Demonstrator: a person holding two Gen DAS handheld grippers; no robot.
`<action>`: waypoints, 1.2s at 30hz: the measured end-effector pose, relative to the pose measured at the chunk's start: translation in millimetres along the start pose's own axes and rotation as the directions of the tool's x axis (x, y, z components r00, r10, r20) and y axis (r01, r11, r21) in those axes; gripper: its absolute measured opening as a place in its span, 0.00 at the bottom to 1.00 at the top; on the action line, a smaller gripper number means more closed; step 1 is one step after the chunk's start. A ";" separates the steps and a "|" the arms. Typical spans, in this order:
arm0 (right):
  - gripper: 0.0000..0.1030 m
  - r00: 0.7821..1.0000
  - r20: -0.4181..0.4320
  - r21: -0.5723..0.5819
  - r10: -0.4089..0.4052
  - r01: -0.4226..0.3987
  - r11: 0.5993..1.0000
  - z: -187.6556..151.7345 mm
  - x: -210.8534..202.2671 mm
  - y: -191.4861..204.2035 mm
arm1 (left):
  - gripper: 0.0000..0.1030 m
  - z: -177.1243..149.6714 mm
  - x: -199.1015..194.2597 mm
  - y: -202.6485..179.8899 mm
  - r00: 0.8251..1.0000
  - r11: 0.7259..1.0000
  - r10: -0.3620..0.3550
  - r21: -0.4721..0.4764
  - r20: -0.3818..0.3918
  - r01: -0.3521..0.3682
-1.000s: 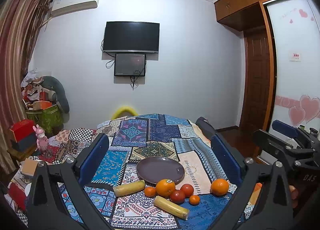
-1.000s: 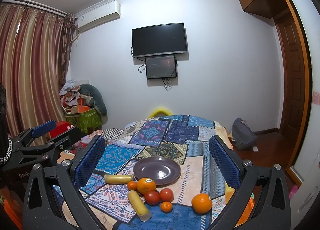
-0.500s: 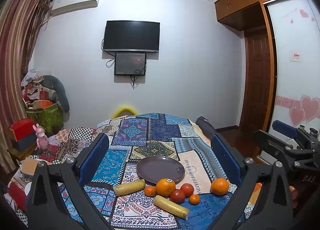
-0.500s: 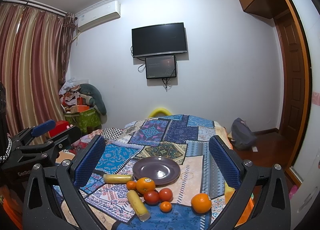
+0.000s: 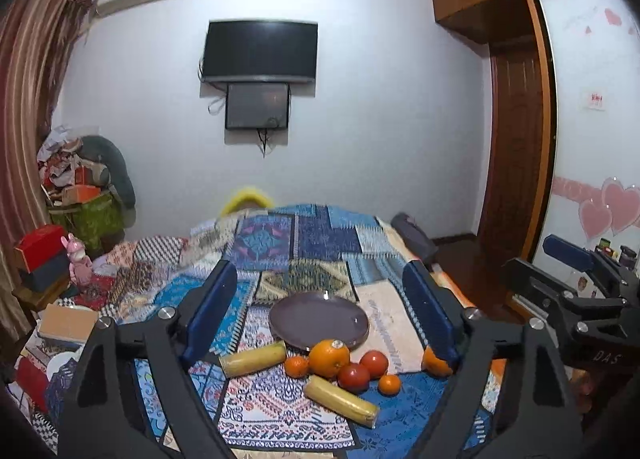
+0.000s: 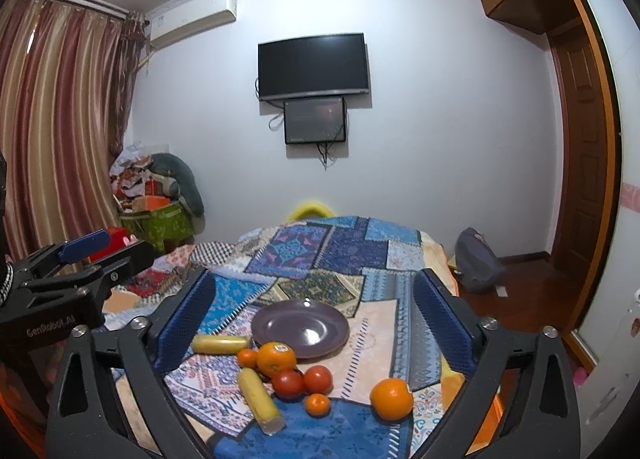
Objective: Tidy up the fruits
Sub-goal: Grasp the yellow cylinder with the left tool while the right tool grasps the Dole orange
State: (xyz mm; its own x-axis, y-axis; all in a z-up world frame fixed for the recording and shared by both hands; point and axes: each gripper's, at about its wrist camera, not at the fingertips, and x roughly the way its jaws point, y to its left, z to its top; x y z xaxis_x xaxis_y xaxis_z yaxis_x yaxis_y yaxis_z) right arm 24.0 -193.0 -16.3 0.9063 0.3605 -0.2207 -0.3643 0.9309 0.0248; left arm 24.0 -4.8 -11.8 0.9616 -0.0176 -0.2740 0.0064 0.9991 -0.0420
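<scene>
Your left tool hangs over the near end of the bed, its blue pads spread wide; the jaws have just been closing a little, with nothing pinched between them. Your right tool is likewise spread, its jaws also just narrowed slightly and gripping nothing.

In the right wrist view, the fruit lies on the patchwork quilt in front of you. The purple plate sits bare at the centre. At its 7 o'clock edge a large orange with a sticker touches the rim, and a small mandarin sits just at that orange's 9 o'clock. Two tomatoes rest side by side at the orange's 5 o'clock, with a second small mandarin just at their 6 o'clock. One yellow banana piece lies across at the plate's 9 o'clock; another lies lengthwise at the orange's 7 o'clock. A second large orange sits apart at the plate's 4 o'clock, near your right tool's right pad.

In the left wrist view, that lone orange is partly hidden behind the left tool's right pad.
</scene>
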 end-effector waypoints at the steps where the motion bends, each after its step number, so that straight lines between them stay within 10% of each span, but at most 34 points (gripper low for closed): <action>1: 0.91 1.000 -0.013 -0.001 -0.004 0.004 1.000 -2.3 2.4 -2.7 | 0.80 -2.0 4.9 0.3 1.000 1.000 -0.002 -0.002 -0.019 0.002; 10: 0.75 0.984 -0.177 -0.001 -0.031 0.031 1.000 -32.9 30.8 -36.1 | 0.73 -42.3 72.1 2.1 0.960 0.999 -0.012 -0.043 -0.278 0.000; 19: 0.71 0.933 -0.355 0.037 -0.062 0.080 0.996 -72.3 57.7 -74.7 | 0.73 -94.5 125.2 -8.5 0.881 0.999 -0.008 -0.045 -0.472 -0.014; 31: 0.70 0.858 -0.512 0.097 -0.037 0.100 0.990 -113.5 103.1 -96.0 | 0.73 -151.0 169.2 -23.2 0.769 0.999 -0.013 -0.044 -0.639 -0.019; 36: 0.70 0.836 -0.548 0.123 -0.020 0.104 0.987 -123.3 119.3 -103.3 | 0.74 -158.4 180.8 -20.8 0.759 0.996 -0.037 -0.083 -0.650 -0.023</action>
State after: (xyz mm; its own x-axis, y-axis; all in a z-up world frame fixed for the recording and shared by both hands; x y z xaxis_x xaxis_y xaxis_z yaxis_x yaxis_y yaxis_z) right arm 143.4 -253.3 -165.4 0.6478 0.2516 -0.7191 -0.2395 0.9633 0.1213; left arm 154.2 -34.9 -212.7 0.5512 -0.0754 -0.8310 -0.0386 0.9925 -0.1156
